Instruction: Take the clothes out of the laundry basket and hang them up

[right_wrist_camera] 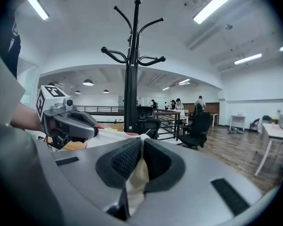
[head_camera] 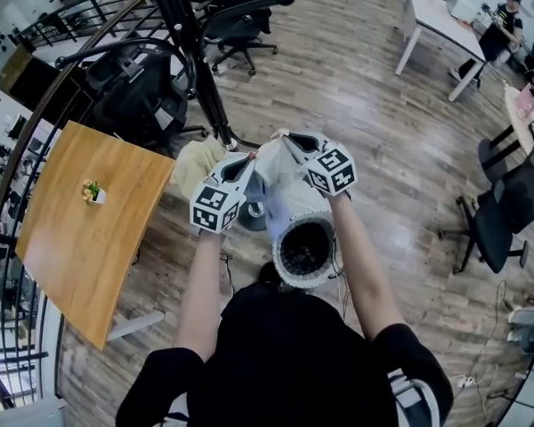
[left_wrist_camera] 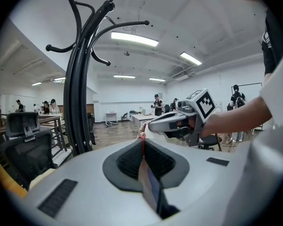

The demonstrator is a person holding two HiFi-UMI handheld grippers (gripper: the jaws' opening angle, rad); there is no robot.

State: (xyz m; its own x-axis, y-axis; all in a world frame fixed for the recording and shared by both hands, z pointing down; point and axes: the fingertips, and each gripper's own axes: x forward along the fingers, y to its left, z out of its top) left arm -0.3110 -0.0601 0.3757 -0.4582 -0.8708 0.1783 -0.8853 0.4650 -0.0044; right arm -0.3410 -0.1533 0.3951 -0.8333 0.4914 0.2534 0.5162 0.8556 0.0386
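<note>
A pale, cream-white garment [head_camera: 274, 178] hangs stretched between my two grippers, above the round white laundry basket [head_camera: 304, 254] on the floor. My left gripper [head_camera: 246, 160] is shut on one edge of the cloth; in the left gripper view the fabric [left_wrist_camera: 146, 175] is pinched between the black pads. My right gripper [head_camera: 289, 140] is shut on the other edge, and the cloth [right_wrist_camera: 137, 175] shows between its pads. The black coat stand [head_camera: 196, 56] rises just beyond the garment; its hooked arms [right_wrist_camera: 133, 55] are above and ahead of both grippers.
A wooden table [head_camera: 84, 225] with a small plant [head_camera: 93, 191] stands at the left. Black office chairs [head_camera: 240, 20] and a curved railing [head_camera: 36, 140] lie behind the stand. A white desk [head_camera: 436, 25] and more chairs [head_camera: 503, 216] are at the right. People stand far off.
</note>
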